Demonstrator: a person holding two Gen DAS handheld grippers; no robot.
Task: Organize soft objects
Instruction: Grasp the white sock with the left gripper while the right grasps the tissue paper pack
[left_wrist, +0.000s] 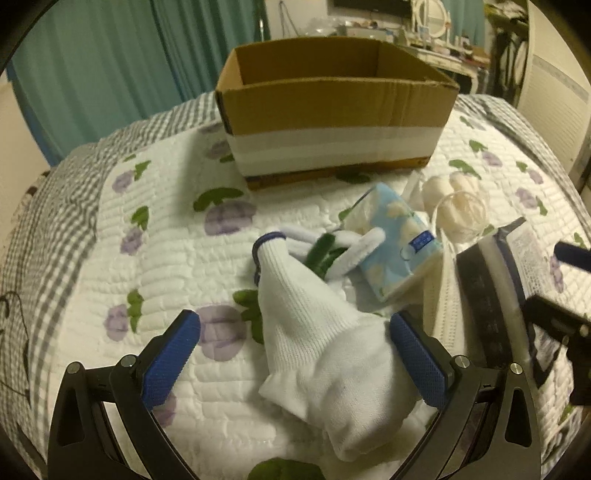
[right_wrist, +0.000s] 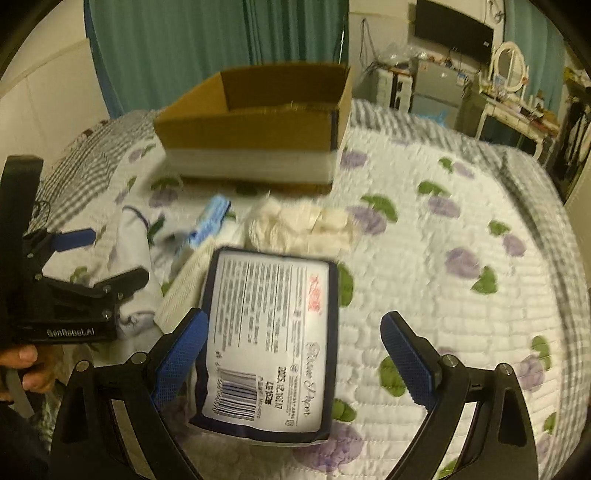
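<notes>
The left gripper (left_wrist: 295, 354) stands wide open over a quilted bedspread (left_wrist: 155, 229) printed with purple flowers. A white sock (left_wrist: 314, 332) with a blue cuff lies between its two blue-padded fingers (left_wrist: 171, 356); the toe end rests against the inner face of the right-hand finger, while the left-hand finger stands clear of the fabric with bare quilt in the gap. Nothing is clamped. The sock's cuff points away past the fingertips, toward a light-blue pouch (left_wrist: 400, 245) with a cloud pattern, which lies beyond the right finger. A white strap or second soft piece (left_wrist: 360, 251) runs between cuff and pouch. Further out, straight ahead of the fingertips, sits an open cardboard box (left_wrist: 332, 107).

The right gripper (right_wrist: 291, 354) is also spread wide. A dark-edged tissue pack (right_wrist: 266, 339), label and barcode up, lies between its fingers, close against the left-hand finger (right_wrist: 181, 354) and well apart from the right-hand one; whether that pad actually touches the pack is hard to tell through the blur. Past the pack's far edge lies a cream-coloured bundle (right_wrist: 299, 225), and beyond it the cardboard box (right_wrist: 258, 122). To the left of the fingers, the other gripper and a person's hand (right_wrist: 26, 373) on its handle are visible.
</notes>
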